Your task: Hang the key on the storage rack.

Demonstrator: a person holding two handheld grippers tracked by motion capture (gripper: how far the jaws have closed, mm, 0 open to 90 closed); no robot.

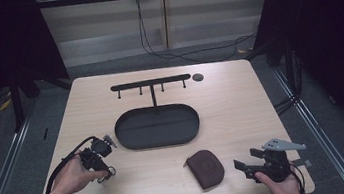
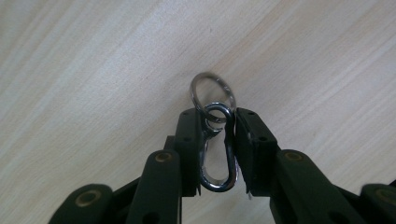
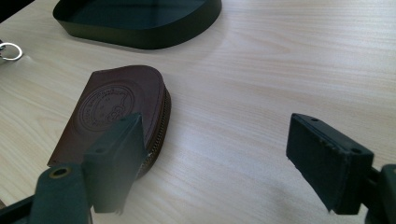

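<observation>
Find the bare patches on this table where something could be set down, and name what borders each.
Bare wood lies right of the oval tray out to the table edge, and left of the hook rack. The near edge is crowded: left gripper holding the metal clip, brown pouch, open right gripper.

Both grippers, the left gripper [image 1: 105,175] and the right gripper [image 1: 240,165], are black, with brass-coloured rivets in their linked arms, blocky rubber pads, trailing black cables and a grey three-cornered plate on top.
</observation>
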